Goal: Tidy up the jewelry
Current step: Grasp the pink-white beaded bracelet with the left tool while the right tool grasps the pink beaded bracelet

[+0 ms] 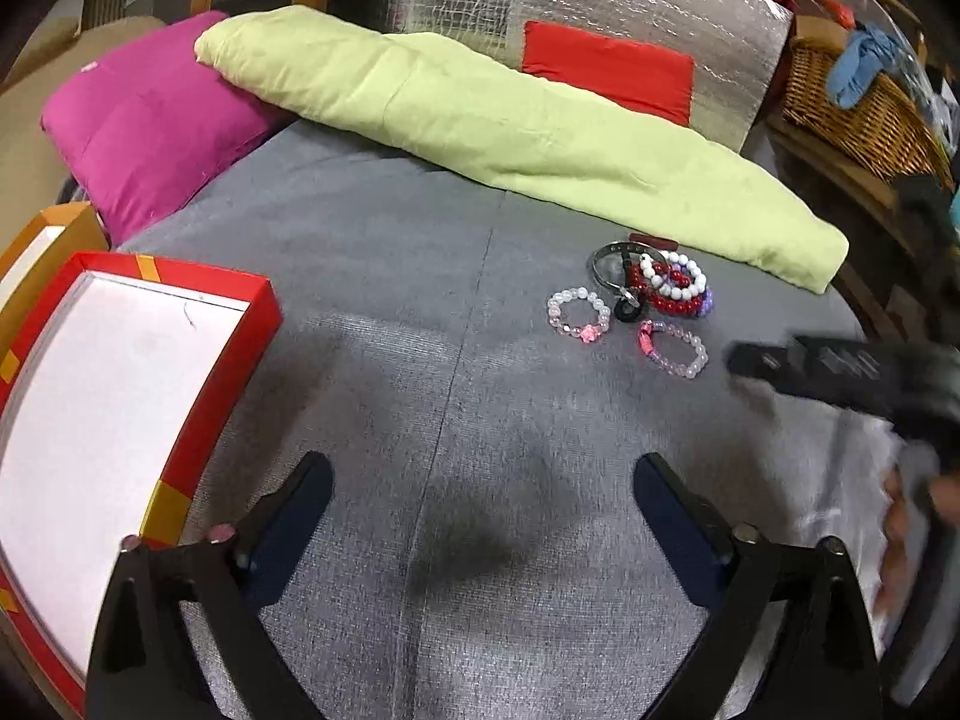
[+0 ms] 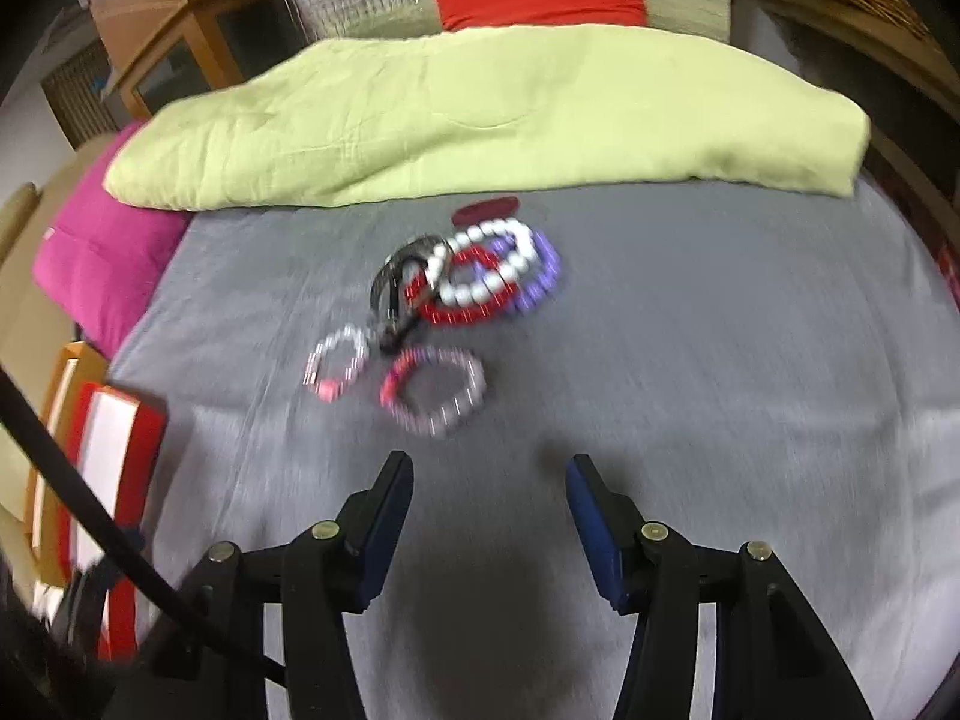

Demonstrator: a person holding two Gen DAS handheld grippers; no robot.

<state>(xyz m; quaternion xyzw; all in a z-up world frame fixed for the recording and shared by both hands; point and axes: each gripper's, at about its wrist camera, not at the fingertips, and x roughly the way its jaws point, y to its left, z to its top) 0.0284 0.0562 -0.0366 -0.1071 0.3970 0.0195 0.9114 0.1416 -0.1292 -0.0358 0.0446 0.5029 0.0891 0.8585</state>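
Several bead bracelets lie on the grey cloth. A pile of red, white and purple bracelets (image 1: pixel 672 285) (image 2: pixel 492 276) sits beside a dark metal bangle (image 1: pixel 618 267) (image 2: pixel 399 288). In front lie a clear bracelet with a pink charm (image 1: pixel 579 315) (image 2: pixel 336 363) and a pink bracelet with a pink tassel (image 1: pixel 675 348) (image 2: pixel 435 390). My left gripper (image 1: pixel 483 492) is open and empty, well short of them. My right gripper (image 2: pixel 489 498) is open and empty, just short of the tassel bracelet; it shows blurred at the right of the left wrist view (image 1: pixel 840 366).
An open red box with a white inside (image 1: pixel 108 384) (image 2: pixel 114 456) stands at the left, an orange-edged box (image 1: pixel 42 234) behind it. A green folded blanket (image 1: pixel 510 120) (image 2: pixel 480 114) and a magenta pillow (image 1: pixel 150 120) lie at the back. A wicker basket (image 1: pixel 864 114) stands at the far right.
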